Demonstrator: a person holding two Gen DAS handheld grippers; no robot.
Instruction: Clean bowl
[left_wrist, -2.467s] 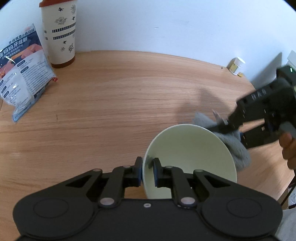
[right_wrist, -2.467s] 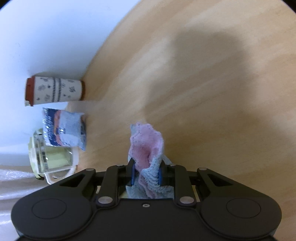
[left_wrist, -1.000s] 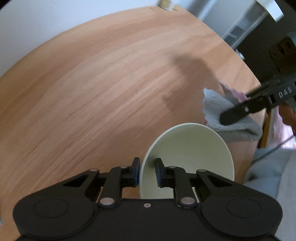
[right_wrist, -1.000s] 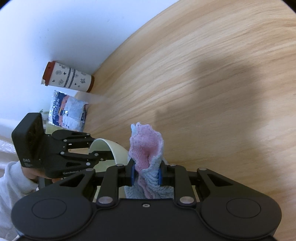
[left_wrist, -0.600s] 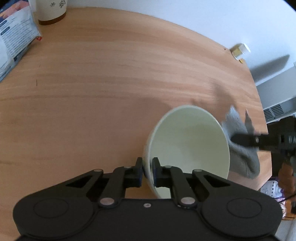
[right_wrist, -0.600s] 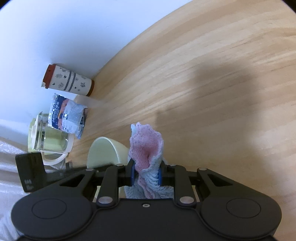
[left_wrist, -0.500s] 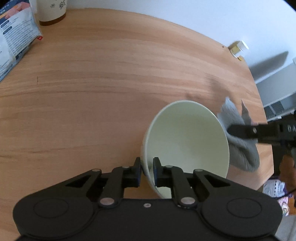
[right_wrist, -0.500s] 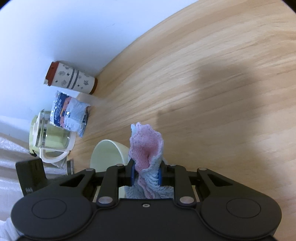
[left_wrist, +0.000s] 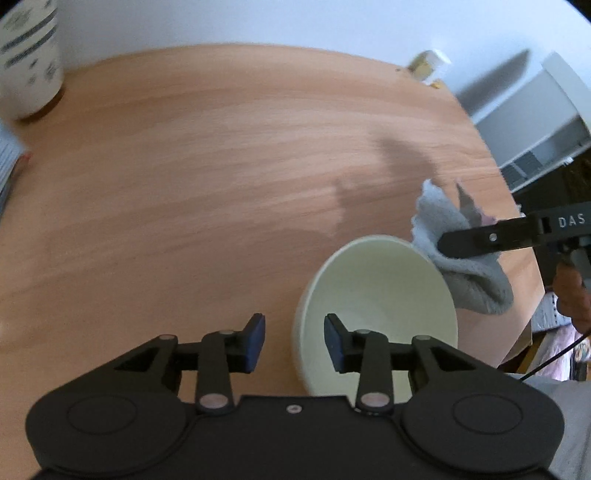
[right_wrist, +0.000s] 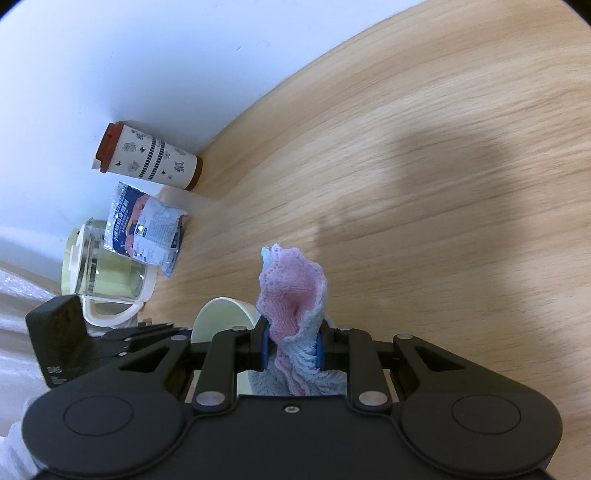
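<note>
One bowl (left_wrist: 376, 295) tilted, mouth facing left hand-held gripper (left_wrist: 293, 341)

There was one bowl (left_wrist: 376, 295), one cloth (right_wrist: 293, 295), one lidded cup (right_wrist: 147, 157), one printed packet (right_wrist: 147, 225), one glass jug (right_wrist: 107, 284), one small jar (left_wrist: 430, 64) and two grippers on one tabletop (left_wrist: 184, 166).

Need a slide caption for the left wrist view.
Left tongs open astride the bowl rim; right tongs hold cloth beside it.
</note>
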